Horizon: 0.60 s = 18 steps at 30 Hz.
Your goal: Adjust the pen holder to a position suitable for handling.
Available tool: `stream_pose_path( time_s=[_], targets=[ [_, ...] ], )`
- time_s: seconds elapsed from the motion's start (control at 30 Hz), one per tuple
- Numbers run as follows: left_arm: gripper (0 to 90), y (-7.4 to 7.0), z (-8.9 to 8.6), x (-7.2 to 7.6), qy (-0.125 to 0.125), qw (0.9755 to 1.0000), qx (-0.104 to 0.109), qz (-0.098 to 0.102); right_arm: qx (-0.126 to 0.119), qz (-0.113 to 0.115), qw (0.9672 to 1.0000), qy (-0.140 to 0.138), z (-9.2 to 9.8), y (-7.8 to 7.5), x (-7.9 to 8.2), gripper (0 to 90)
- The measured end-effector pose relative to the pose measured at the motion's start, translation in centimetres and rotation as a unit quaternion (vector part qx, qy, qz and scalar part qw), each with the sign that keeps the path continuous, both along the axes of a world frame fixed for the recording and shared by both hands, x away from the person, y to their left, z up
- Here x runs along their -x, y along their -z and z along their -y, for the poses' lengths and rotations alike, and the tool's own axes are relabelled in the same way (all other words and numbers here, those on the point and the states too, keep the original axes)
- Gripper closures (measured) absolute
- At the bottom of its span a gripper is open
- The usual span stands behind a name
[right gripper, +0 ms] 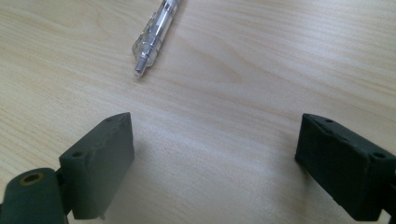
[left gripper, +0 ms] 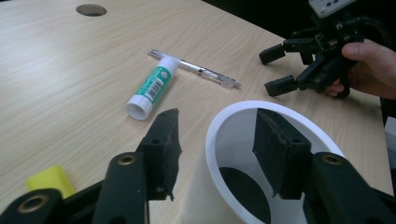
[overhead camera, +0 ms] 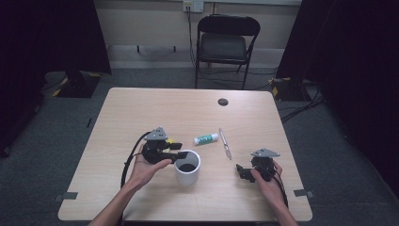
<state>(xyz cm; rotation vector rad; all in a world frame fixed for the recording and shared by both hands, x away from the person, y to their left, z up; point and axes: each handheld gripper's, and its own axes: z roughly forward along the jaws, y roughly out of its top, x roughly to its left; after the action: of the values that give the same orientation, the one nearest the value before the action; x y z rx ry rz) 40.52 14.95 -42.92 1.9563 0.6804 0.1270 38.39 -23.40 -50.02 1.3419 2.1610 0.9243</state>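
- White cup [overhead camera: 187, 167] stands upright on the tabletop [overhead camera: 141, 108], at 6 o'clock from the glue stick [overhead camera: 206, 139] and the pen [overhead camera: 225, 143].
- Left tongs [left gripper: 215, 140] straddle the cup's rim, one pad outside, one inside; released, no pad pressing.
- Right tongs [right gripper: 212, 161] rest spread wide, empty.
- Advice: withdraw the left tongs straight up, to avoid tipping the cup.
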Motion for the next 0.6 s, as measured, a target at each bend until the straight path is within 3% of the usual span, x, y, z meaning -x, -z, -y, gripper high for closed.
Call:
stream_pose_path(
  time_s=[0.13, 0.27, 0.37, 0.6],
  targets=[
    [43.6, -0.3, -0.9, 0.1, -0.01, 0.9999, 0.007, -0.001, 0.0, 0.0, 1.0, 0.0, 0.0, 0.0, 0.0, 10.4],
    [36.4, -0.5, -1.7, 0.1, -0.021, 0.9998, 0.002, 0.0, 0.0, 0.0, 1.0, 0.0, 0.0, 0.0, 0.0, 10.4],
    [34.4, -0.7, -2.4, 0.2, -0.029, 0.9995, 0.012, 0.003, 0.0, 0.0, 1.0, 0.0, 0.0, 0.0, 0.0, 10.4],
    [25.9, -1.0, -4.2, 0.5, -0.051, 0.9985, -0.007, 0.018, 0.0, 0.0, 1.0, 0.0, 0.0, 0.0, 0.0, 10.4]
  ],
)
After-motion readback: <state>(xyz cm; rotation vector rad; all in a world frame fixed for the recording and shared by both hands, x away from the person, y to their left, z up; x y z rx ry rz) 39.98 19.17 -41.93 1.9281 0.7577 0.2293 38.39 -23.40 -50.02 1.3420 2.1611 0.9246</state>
